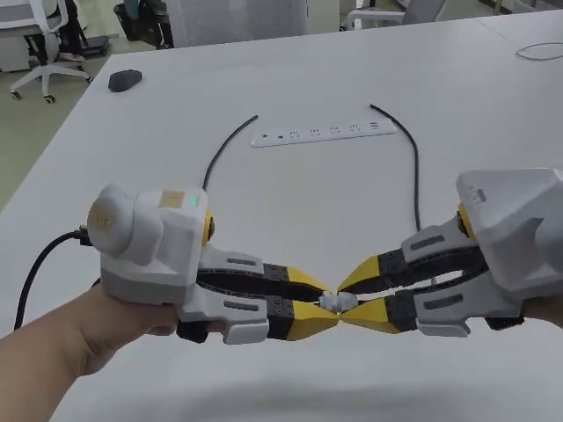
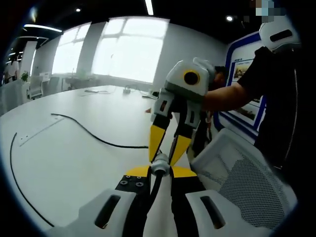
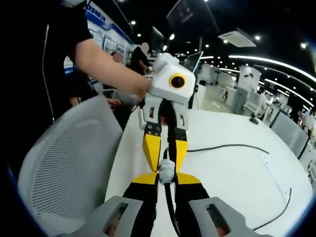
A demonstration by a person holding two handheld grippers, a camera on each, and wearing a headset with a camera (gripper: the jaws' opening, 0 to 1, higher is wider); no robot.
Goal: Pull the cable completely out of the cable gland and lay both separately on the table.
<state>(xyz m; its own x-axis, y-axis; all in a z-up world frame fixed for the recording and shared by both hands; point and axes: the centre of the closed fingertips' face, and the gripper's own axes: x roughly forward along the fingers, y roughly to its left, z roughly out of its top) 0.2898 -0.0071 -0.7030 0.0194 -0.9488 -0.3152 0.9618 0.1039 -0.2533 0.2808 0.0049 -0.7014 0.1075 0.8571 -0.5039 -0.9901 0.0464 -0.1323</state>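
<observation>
White gland (image 1: 337,302) is pinched from both sides, left gripper (image 1: 322,301) and right gripper (image 1: 353,303) clamped tip to tip above the table (image 1: 308,220); black cable (image 1: 416,189) trails onto it.

Open-plan office with a demonstration area. A broad white table (image 1: 352,70) is serving as the work surface; a computer mouse (image 1: 125,79) is lying near its far left edge and a power strip (image 1: 324,133) is resting toward the middle. Wheeled office chairs (image 1: 44,44) are standing on the floor beyond the far left corner, and a grey mesh-backed chair (image 3: 64,158) is sitting at the table's near edge. Tall windows (image 2: 128,59) are lighting the room. Blue display boards (image 2: 245,79) are lining one wall, and strip lights (image 3: 276,61) are glowing overhead.
</observation>
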